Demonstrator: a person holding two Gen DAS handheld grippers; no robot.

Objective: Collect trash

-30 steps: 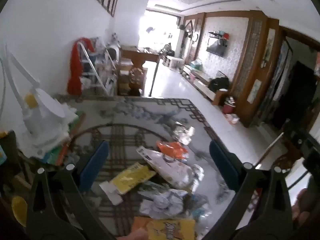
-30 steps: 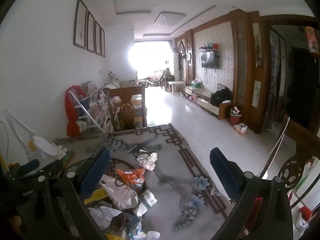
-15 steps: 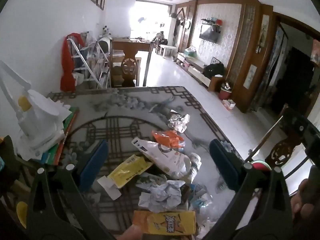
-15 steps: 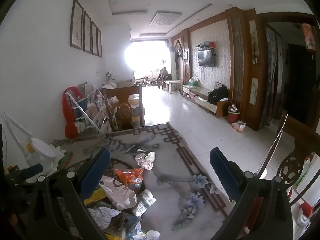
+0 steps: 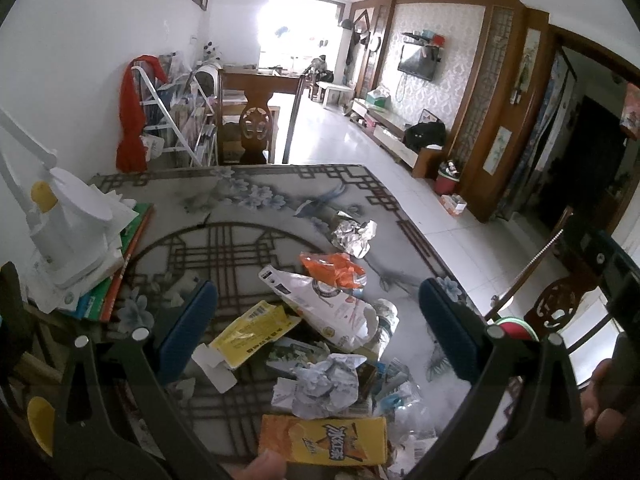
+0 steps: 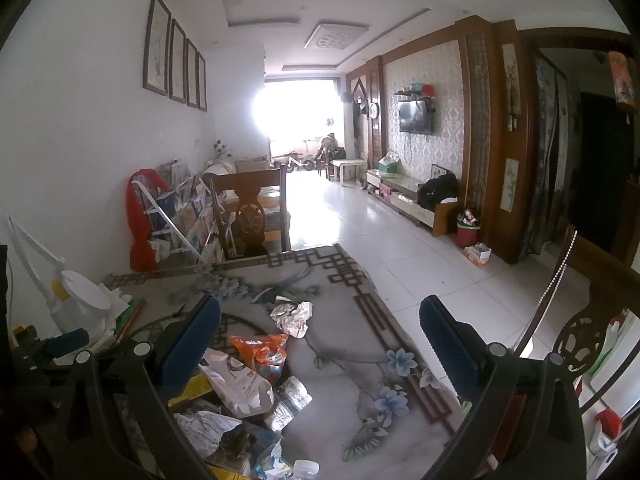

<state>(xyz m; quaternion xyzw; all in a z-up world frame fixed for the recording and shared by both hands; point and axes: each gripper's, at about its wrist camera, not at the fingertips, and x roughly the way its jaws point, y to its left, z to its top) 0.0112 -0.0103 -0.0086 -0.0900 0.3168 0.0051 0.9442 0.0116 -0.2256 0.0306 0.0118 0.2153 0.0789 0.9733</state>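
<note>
A pile of trash lies on the patterned table: a crumpled foil wrapper, an orange wrapper, a white bag, a yellow packet, crumpled white paper and an orange-yellow box near a bare hand. My left gripper is open above the pile, holding nothing. My right gripper is open and empty over the table's right side, with the foil wrapper, orange wrapper and white bag at its lower left.
A white desk lamp stands on stacked books at the table's left. A wooden chair is beyond the far edge and another at the right. A red bin stands by the far wall.
The left gripper's view has risen and pulled back, so more of the pile and the orange-yellow box show. The right gripper has barely moved. Both stay open.
</note>
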